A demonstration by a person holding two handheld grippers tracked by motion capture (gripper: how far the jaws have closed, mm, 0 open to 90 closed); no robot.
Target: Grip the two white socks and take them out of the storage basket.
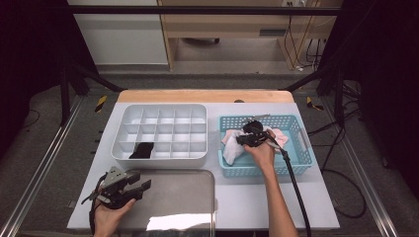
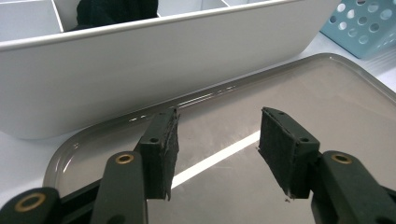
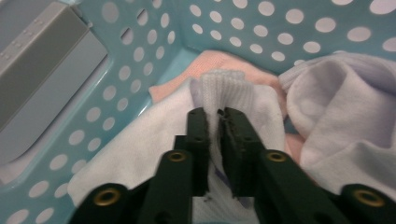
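Pinching the ribbed cuff of a white sock (image 3: 224,93), the right gripper (image 3: 213,122) sits inside the blue basket (image 1: 301,143), jaws closed on the fabric, with pink cloth (image 3: 210,63) beneath and another white sock (image 3: 345,107) beside it. Left of the basket stands a white divided organizer (image 1: 163,131) holding 1 black sock (image 1: 142,150). The left gripper (image 2: 217,140) hovers with jaws apart and empty over the metal tray (image 2: 336,93), just in front of the organizer. The step looks like the pick; next calls for lifting the sock free of the basket without dragging its neighbours.
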